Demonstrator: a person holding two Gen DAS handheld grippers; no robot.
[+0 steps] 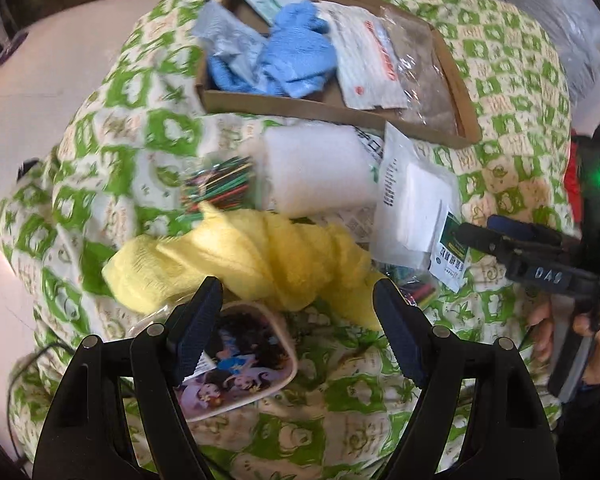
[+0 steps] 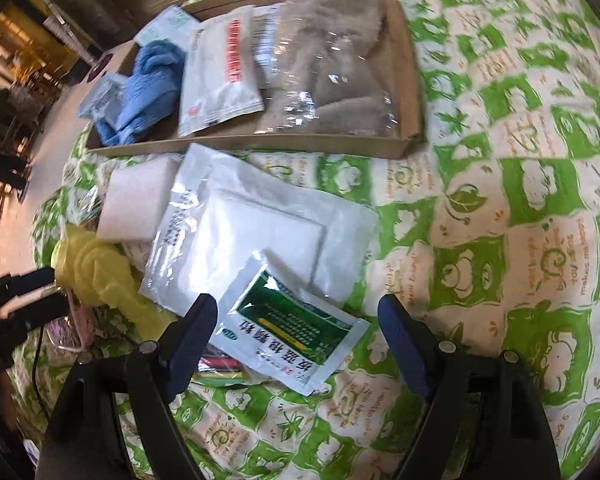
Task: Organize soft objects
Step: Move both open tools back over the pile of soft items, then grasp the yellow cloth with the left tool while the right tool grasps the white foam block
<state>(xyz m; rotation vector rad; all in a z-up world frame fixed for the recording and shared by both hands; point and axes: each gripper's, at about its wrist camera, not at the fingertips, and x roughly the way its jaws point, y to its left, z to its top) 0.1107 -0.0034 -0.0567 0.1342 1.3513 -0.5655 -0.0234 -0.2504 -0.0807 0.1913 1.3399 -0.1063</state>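
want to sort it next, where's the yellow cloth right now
The yellow cloth lies twisted on the green-patterned bedspread, outside the cardboard box. In the left wrist view it sits just beyond the open left gripper, below the white foam block.

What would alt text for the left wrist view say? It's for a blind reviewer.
The left gripper hangs open over a crumpled yellow cloth on a green-and-cream patterned cover. Beyond lies a cardboard tray holding blue cloth and packets; the right gripper enters at right.
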